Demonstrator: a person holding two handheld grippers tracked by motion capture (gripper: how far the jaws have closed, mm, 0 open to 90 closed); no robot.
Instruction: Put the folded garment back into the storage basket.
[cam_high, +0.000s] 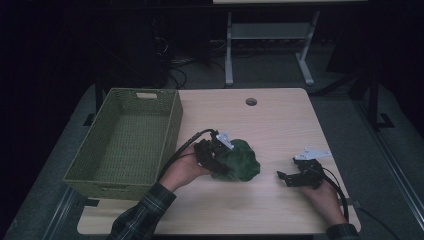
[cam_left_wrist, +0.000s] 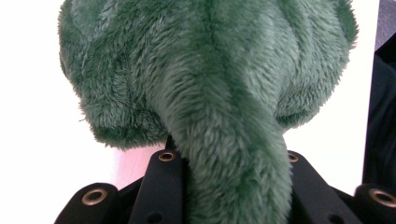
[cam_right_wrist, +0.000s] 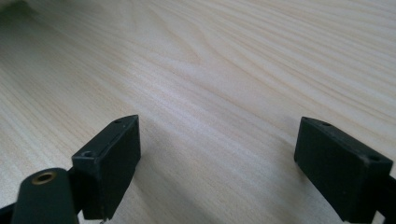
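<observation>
Left claw clamps green plush toy between its jaws.

Two black handheld grippers are seen at a table. The left gripper is topped by a grey three-cornered plate, and a black cable is trailed from its body; brass-ringed holes are set into its black linkage. The right gripper is fitted with the same plate and cable, and its blocky black pads are marked by small screw holes. A dark plaid sleeve is worn on the left arm.
</observation>
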